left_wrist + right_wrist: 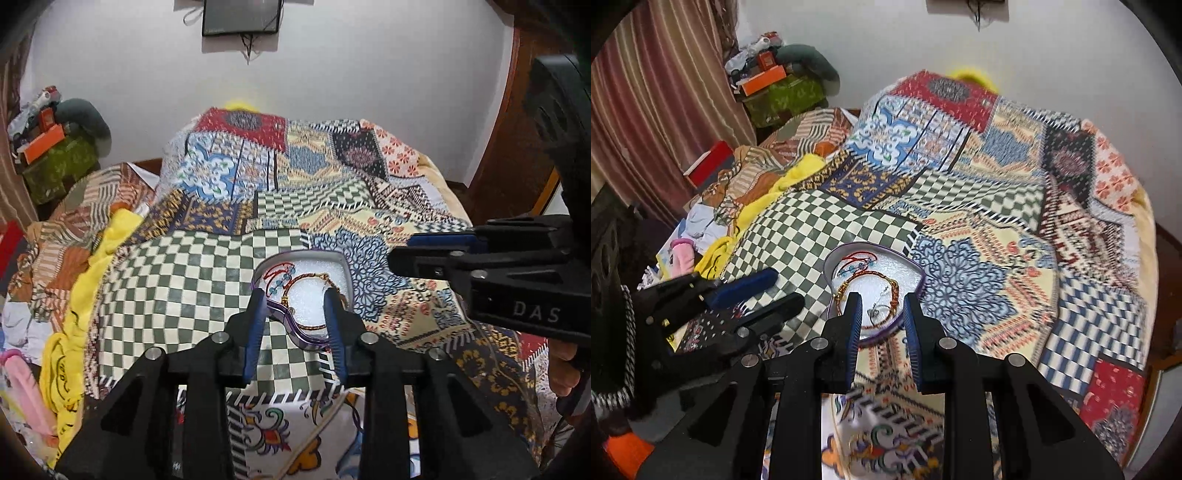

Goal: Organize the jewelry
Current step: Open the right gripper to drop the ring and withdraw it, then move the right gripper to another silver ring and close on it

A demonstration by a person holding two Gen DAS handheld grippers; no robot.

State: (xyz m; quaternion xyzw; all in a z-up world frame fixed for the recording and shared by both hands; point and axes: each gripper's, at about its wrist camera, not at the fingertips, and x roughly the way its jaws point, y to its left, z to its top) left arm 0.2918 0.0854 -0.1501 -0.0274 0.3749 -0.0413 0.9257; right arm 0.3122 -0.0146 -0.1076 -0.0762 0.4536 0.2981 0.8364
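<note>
Patchwork bedding (332, 192) in checks and floral panels covers the whole surface, with a white wall behind and clutter piled at the far left. On the green-checked patch a heart-shaped tray (916, 271) with a purple rim and white lining is seen, and the jewelry is gathered inside it: a red cord bracelet (858, 258) with blue beads toward the far side, a gold and red braided bracelet (894, 291) in the middle, and what may be a small silver piece near the near edge, though blur makes that uncertain.

The left gripper (295, 295) is held over the tray's near edge with its jaws parted about as wide as the tray's lobe, and nothing is gripped between them. The right gripper (881, 299) is poised likewise over the tray's near rim, jaws spread and empty; it is also seen from the left wrist view, entering from the right.

Trouble is most likely to be caused by the soft, uneven bedding: if the rim is pressed by either finger, the light tray could be tipped and the pieces spilled into the folds. The cords lie overlapped, so two could be lifted together if one is pinched carelessly. With both grippers crowded at the same edge, a collision is also possible.
</note>
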